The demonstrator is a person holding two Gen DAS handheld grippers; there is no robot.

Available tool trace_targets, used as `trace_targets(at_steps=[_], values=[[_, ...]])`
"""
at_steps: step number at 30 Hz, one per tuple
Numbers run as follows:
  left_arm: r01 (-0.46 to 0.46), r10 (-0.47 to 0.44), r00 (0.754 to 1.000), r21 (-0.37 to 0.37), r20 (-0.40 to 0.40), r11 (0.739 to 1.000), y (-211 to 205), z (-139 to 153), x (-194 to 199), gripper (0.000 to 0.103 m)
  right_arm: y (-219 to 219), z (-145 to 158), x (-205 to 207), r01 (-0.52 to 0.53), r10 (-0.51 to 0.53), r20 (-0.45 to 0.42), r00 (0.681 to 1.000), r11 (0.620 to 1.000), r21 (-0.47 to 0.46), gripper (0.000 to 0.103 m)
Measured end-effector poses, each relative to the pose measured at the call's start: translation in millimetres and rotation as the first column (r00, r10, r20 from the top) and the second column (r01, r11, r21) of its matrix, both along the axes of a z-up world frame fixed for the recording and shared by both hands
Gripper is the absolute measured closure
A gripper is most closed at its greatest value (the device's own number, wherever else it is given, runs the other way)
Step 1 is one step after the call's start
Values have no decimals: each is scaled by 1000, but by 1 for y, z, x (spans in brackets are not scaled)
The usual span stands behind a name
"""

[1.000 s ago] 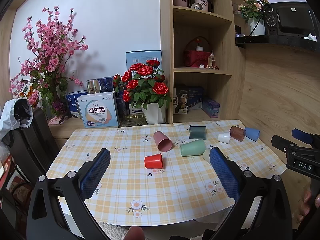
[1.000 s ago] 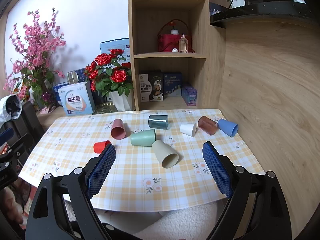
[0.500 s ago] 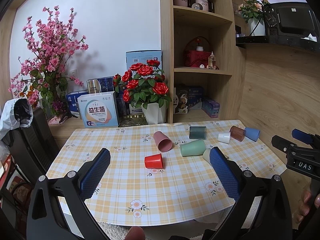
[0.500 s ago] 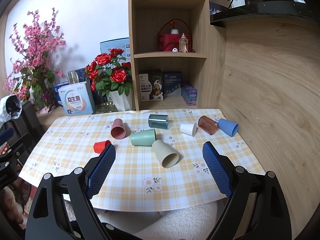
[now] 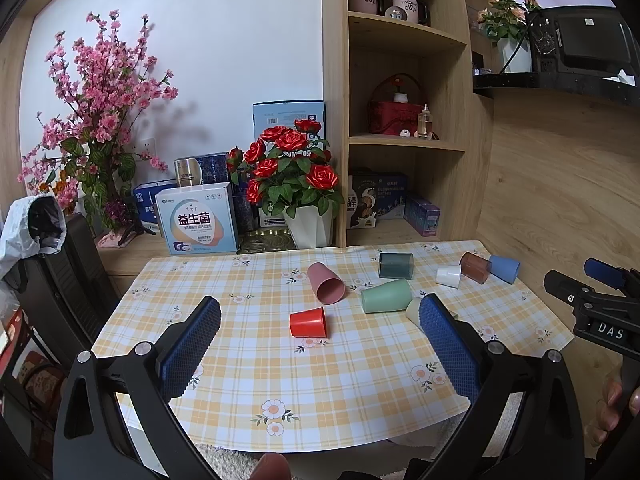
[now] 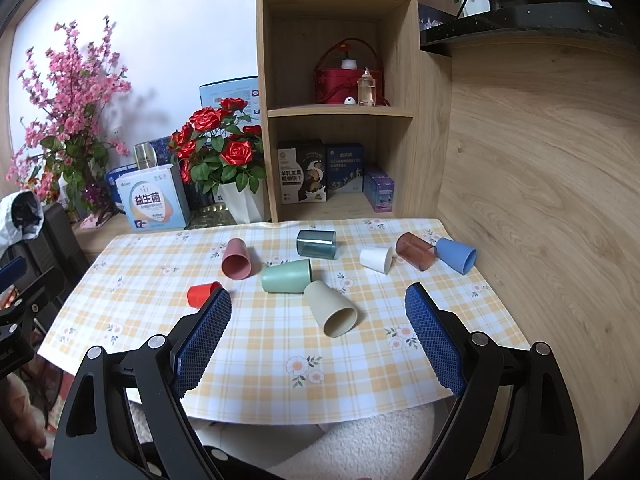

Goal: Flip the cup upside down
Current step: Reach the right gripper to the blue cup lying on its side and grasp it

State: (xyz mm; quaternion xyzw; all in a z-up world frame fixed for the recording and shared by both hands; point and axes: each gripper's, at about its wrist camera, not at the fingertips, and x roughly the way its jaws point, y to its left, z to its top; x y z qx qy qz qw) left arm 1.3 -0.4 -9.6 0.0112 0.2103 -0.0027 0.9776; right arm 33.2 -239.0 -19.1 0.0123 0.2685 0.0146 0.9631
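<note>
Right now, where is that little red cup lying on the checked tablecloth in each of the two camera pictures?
Left wrist view: the red cup lies on its side near the picture's middle, in plain sight between the left gripper's two blue pads.
Right wrist view: the red cup sits left of centre, partly hidden behind the right gripper's left pad.
Shared landmark: the pink cup, lying just beyond it in both views.

Matt plastic cups (image 6: 335, 310), glossy checked tablecloth (image 6: 260, 352)

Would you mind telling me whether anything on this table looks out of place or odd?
Yes: every cup lies tipped on its side, scattered over the checked tablecloth, from the red cup to the blue cup. No spill shows. Both grippers hang open.
</note>
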Motion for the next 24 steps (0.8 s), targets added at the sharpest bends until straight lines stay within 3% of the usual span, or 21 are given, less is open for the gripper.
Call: trace_targets(at_steps=[7, 14, 19, 22, 24], values=[[-10, 10, 1000, -6, -15, 1000, 3, 1, 2, 6, -2, -2, 1, -10, 11, -9, 1000, 1000, 21, 17], [8, -11, 998, -42, -66, 999, 7, -4, 13, 6, -11, -23, 24, -134, 149, -87, 985, 979, 155, 17], [10, -18, 994, -79, -103, 997, 17, -15, 38, 6, -39, -40, 60, -111, 120, -75, 990, 987, 115, 17], [-18, 10, 991, -65, -133, 998, 25, -26, 64, 6, -71, -56, 93, -53, 64, -111, 992, 994, 95, 17], [-44, 33, 986, -63, -162, 997, 33, -36, 82, 6, -94, -72, 120, -30, 35, -165, 986, 999, 31, 17]])
